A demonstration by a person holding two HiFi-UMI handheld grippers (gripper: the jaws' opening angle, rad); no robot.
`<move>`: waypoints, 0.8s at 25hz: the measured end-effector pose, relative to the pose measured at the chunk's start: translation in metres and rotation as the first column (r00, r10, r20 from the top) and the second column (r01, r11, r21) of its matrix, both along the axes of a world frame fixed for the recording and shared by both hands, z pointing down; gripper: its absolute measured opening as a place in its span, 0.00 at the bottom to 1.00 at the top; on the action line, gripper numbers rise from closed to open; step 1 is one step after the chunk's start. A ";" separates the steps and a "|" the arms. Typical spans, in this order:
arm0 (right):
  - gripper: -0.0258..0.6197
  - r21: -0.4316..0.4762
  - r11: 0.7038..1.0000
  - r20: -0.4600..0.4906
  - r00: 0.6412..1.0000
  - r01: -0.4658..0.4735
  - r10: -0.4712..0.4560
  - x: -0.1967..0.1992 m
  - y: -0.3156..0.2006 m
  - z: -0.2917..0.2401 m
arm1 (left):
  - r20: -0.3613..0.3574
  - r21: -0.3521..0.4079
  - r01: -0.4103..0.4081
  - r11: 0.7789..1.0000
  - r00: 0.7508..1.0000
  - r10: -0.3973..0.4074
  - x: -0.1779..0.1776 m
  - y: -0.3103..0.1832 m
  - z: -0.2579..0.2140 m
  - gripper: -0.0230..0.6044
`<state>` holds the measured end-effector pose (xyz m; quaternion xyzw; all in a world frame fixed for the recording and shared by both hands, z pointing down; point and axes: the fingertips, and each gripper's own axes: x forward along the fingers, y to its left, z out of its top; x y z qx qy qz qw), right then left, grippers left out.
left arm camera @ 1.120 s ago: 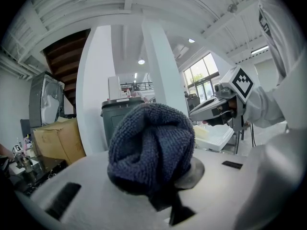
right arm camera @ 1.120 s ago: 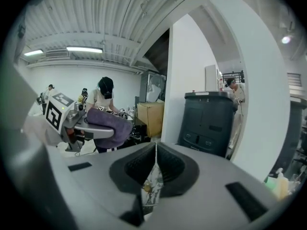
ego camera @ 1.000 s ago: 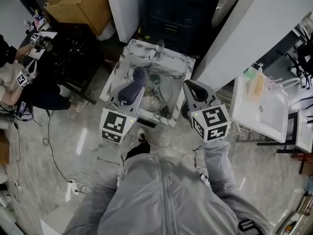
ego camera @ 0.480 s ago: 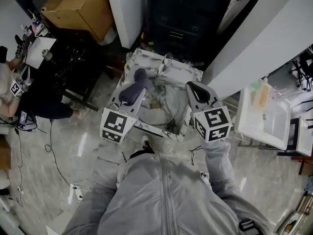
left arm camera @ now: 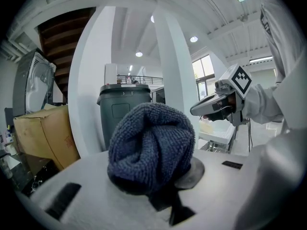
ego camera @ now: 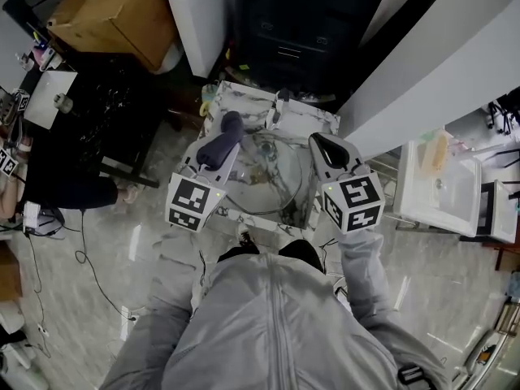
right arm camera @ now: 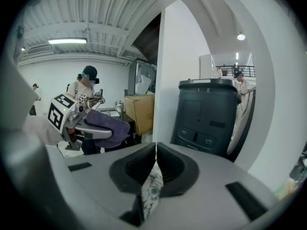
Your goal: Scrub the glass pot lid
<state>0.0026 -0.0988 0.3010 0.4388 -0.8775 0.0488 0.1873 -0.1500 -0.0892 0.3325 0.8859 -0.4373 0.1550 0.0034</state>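
Since a second ago the marbled sink (ego camera: 236,92) has slid a little lower and to the right in my head view, while both grippers keep their places in it. Nearest me, my grey jacket (ego camera: 268,323) fills the bottom of that view. My left gripper (ego camera: 229,130) is clamped on a bunched dark blue cloth (left arm camera: 151,145), which bulges out past the jaws and hangs over the sink's left side. My right gripper (right arm camera: 154,151) has its jaws pressed together with nothing between them, and it hangs over the sink's right edge. Between the two and lower down, the glass pot lid (ego camera: 272,189) lies in the middle of the basin, its round rim reaching toward the near edge. Whether the cloth touches it I cannot tell. Beyond the sink's far edge stands a dark bin (right arm camera: 211,114), and far off to the left is a cardboard box (ego camera: 114,15).
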 end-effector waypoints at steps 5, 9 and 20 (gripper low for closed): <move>0.09 -0.043 0.999 -0.013 1.000 0.003 -0.003 0.002 -0.005 0.018 | 0.004 -0.046 -0.001 0.999 1.000 0.001 0.001 -0.010 0.019 0.17; 0.09 -0.071 0.997 -0.016 0.999 0.034 -0.035 0.009 -0.019 0.033 | 0.029 -0.100 0.036 0.994 0.999 -0.033 0.005 -0.021 0.042 0.17; 0.09 -0.193 0.968 0.017 0.987 0.160 -0.160 0.021 -0.041 0.082 | 0.084 -0.295 0.200 0.934 0.979 -0.183 0.013 -0.039 0.114 0.17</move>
